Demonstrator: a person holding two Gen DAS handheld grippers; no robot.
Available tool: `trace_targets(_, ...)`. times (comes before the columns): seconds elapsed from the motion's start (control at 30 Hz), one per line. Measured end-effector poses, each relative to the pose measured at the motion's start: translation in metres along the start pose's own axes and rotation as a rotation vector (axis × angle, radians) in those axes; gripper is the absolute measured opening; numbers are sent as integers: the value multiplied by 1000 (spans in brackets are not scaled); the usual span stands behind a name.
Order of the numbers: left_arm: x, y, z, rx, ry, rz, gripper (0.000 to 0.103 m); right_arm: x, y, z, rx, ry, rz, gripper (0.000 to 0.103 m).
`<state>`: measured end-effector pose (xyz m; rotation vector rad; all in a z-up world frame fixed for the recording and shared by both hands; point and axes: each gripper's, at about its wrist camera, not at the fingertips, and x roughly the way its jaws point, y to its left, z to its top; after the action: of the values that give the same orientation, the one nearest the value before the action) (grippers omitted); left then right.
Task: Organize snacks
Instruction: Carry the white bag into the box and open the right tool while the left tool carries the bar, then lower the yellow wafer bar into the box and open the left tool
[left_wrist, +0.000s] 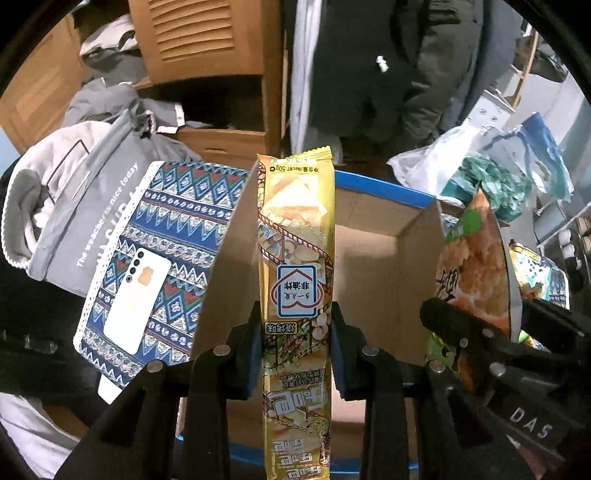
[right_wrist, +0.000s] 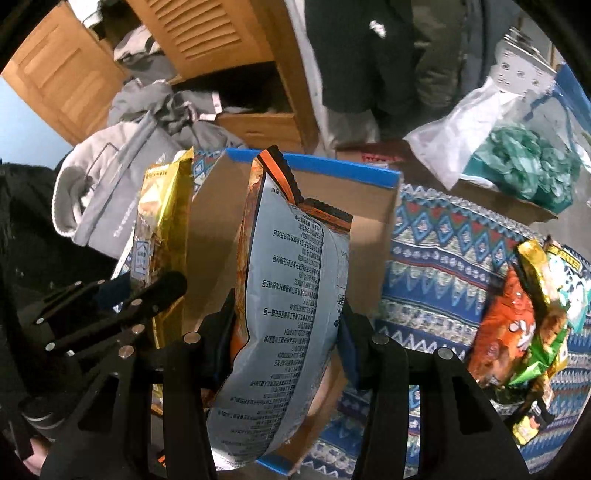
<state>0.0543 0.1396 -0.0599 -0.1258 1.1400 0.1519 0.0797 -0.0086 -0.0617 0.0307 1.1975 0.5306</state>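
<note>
My left gripper (left_wrist: 295, 332) is shut on a long gold snack packet (left_wrist: 295, 258), held upright over an open cardboard box with a blue rim (left_wrist: 373, 258). My right gripper (right_wrist: 286, 325) is shut on a bigger snack bag with a grey printed back and an orange-black top seal (right_wrist: 291, 295), also above the cardboard box (right_wrist: 354, 221). In the left wrist view the right gripper (left_wrist: 476, 325) and its orange snack bag (left_wrist: 469, 258) hang at the box's right wall. In the right wrist view the left gripper (right_wrist: 122, 295) and the gold packet (right_wrist: 162, 229) show at the box's left side.
The box stands on a blue patterned cloth (right_wrist: 443, 258). More snack bags (right_wrist: 524, 332) lie in a heap at the right. A white phone (left_wrist: 136, 295) lies on the cloth at the left, beside a grey hoodie (left_wrist: 74, 206). A plastic bag with green contents (right_wrist: 517, 162) sits behind.
</note>
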Motion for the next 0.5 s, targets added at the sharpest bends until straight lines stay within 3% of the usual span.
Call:
trace_targets(0.17,10,9,-1,-19,29,-2,32,12,10,2,-25,25,5,48)
trace_targets(0.33,16,10,-2,-24,45,22,32,14,6,4,-19,18,-15,65)
trace_targets(0.5,18,8,-6,-30,68,25,32,5,-2,4,-4,-16,-24,69)
